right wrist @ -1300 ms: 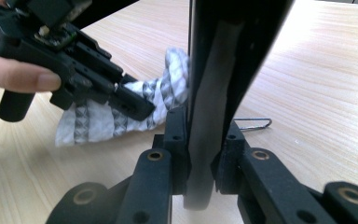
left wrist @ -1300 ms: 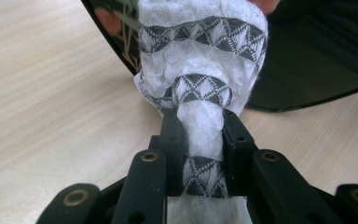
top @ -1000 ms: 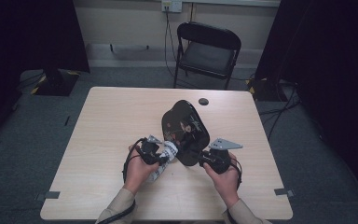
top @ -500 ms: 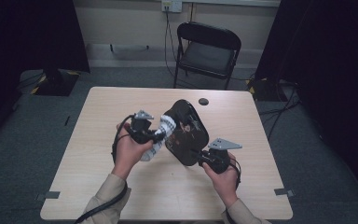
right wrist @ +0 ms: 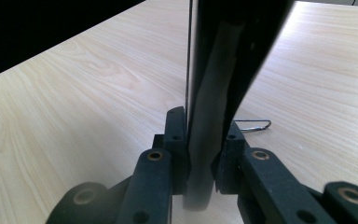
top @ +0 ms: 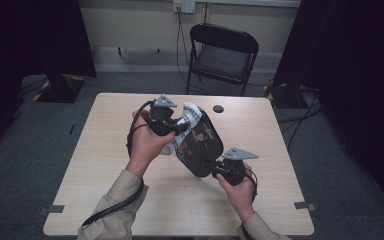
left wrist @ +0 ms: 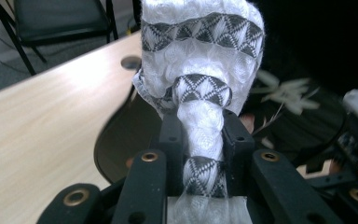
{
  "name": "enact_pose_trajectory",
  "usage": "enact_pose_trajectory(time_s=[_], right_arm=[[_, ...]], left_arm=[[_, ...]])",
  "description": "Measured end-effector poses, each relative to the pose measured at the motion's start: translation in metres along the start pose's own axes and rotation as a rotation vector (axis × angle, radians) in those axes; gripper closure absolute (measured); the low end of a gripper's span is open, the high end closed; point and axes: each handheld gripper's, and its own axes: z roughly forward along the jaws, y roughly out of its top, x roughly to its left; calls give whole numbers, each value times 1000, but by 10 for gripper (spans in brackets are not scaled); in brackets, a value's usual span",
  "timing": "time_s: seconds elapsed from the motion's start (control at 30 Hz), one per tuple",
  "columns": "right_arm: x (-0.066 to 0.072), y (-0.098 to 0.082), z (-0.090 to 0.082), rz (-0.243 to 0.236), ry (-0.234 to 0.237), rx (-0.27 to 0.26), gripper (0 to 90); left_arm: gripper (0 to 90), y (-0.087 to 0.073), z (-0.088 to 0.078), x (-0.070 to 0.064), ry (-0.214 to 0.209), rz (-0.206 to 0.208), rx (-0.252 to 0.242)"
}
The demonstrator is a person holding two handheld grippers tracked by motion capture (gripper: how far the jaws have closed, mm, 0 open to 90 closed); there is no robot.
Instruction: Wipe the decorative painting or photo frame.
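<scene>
From the high view, the left tool (top: 176,126) is raised above the bench (top: 105,150) with its jaws clamped on a white cloth with grey patterned bands (top: 187,120), which lies against the upper end of a black floral pouch (top: 200,142). The right tool (top: 219,170) sits lower, just under the pouch's bottom edge, and is closed on that edge, so the pouch hangs tilted between the two tools. A small dark disc (top: 218,108) lies on the bench beyond the pouch, and a black folding chair (top: 222,55) stands past the far edge.

The left gripper view adds the cloth's (left wrist: 200,93) texture: a twisted neck pinched between the jaws, flaring above them, with triangle-pattern bands. The pouch's pale flower print (left wrist: 284,91) lies just right of it.

The right gripper view shows the pouch's (right wrist: 214,84) thin edge upright between the clamped jaws, and a wire clip (right wrist: 254,125) on the bench just right of them.
</scene>
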Motion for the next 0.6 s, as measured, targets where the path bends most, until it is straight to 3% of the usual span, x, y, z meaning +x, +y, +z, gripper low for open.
enact_pose_trajectory(time_s=[0.6], right_arm=[[1,0,0,-3,-4,3,785]], left_arm=[[742,-85,47,9,-15,-75,85]])
